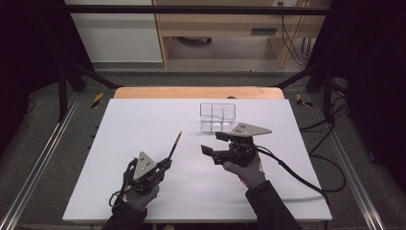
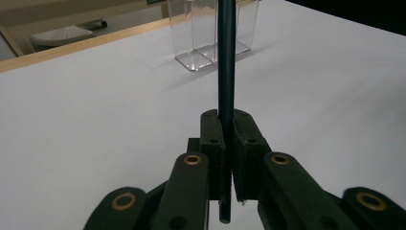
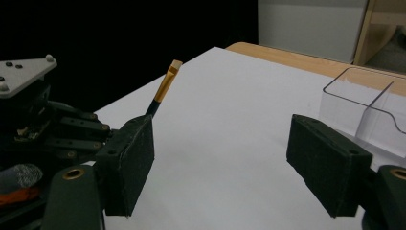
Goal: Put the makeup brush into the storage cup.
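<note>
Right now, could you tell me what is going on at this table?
A person works with a claw in each hand. The left claw is shut on a thin dark brush, its tip pointing toward the clear divided organizer at the far side of the white table. The right claw is open, holding nothing, near the organizer.

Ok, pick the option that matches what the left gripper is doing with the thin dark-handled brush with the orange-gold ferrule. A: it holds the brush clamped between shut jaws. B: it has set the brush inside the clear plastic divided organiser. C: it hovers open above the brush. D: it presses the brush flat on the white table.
A: the left gripper has its jaws shut on the brush, whose tip points toward the clear organiser.
</note>
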Motion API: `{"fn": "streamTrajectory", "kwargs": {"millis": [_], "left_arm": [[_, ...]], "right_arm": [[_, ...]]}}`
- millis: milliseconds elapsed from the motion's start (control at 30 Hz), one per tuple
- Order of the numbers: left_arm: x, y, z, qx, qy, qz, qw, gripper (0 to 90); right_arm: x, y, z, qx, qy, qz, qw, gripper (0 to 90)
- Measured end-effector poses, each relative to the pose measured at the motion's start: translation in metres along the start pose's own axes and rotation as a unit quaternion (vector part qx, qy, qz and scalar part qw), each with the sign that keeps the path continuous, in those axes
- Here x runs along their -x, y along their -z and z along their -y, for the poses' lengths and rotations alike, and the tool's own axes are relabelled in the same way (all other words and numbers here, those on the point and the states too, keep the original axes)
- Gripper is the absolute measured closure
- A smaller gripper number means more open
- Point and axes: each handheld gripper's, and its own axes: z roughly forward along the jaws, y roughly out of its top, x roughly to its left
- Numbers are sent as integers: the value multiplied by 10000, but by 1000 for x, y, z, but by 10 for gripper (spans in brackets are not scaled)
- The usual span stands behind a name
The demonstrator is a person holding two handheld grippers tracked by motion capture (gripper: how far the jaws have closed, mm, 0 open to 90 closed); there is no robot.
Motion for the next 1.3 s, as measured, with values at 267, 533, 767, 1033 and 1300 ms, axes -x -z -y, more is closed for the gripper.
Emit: {"fn": "streamTrajectory", "kwargs": {"millis": [267, 533, 767, 1033, 1300], "left_arm": [[2, -5, 0, 48, 192, -24, 9998, 836], [9, -12, -3, 74, 289, -5, 9996, 837], [14, -15, -4, 153, 347, -58, 9993, 837], [16, -18, -5, 162, 431, -99, 9989, 837], [22, -24, -7, 181, 478, -88, 9987, 837]], "right_arm": [[-1, -10, 4, 169, -227, -89, 9996, 250], [-4, -19, 8, 201, -336, -87, 9992, 252], [-14, -34, 5, 238, -355, -140, 9990, 262], [-15, -44, 8, 273, -553, -113, 9980, 285], [-15, -51, 11, 366, -771, -91, 9963, 329]]}}
